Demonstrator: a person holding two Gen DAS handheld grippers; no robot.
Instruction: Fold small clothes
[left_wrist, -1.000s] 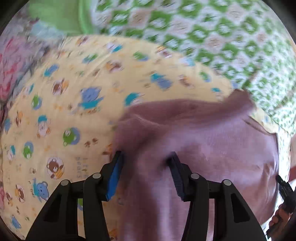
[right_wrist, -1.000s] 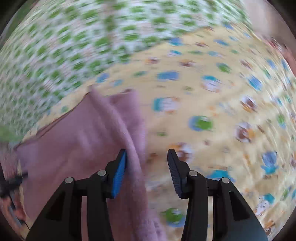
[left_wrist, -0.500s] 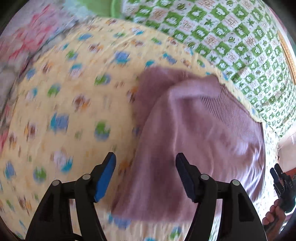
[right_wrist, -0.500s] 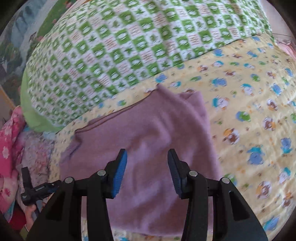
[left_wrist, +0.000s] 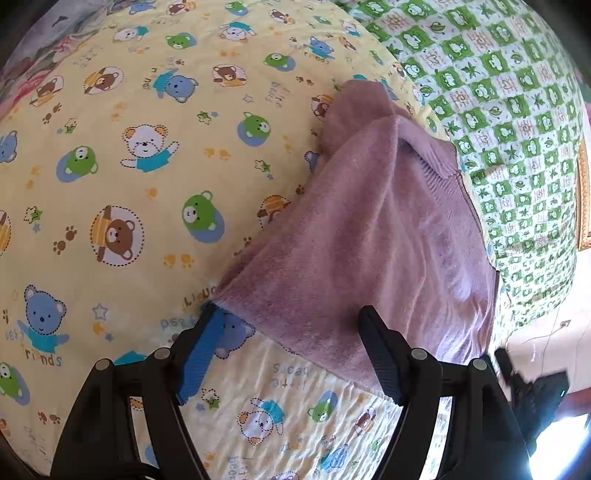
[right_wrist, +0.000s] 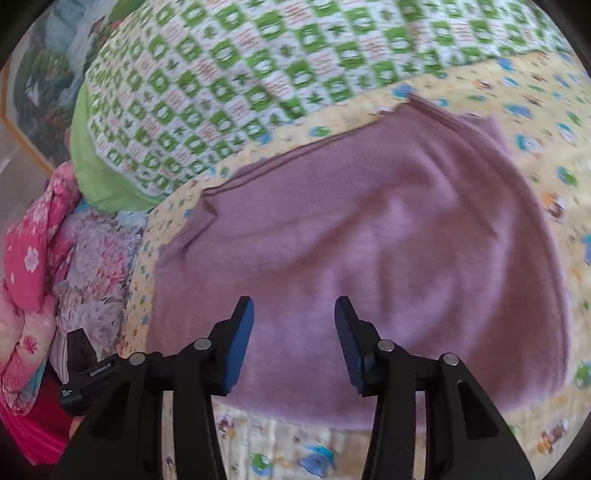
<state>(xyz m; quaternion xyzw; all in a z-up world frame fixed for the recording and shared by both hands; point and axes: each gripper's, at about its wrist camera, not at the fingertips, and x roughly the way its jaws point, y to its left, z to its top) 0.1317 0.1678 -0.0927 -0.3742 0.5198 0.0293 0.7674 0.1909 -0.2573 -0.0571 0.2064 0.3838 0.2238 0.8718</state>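
Both grippers backed off since a second ago; the mauve sweater lies folded flat on the yellow bear-print sheet. Left gripper just spread wide, nothing pinched, right gripper parted and empty too

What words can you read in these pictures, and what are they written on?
"friends": yellow bear sheet, beside a blue bear.
"little bears": the same sheet, upside down, near the purple garment.
White lettering on the black device: too small to read.
Other sheet lettering: mirrored or blurred.
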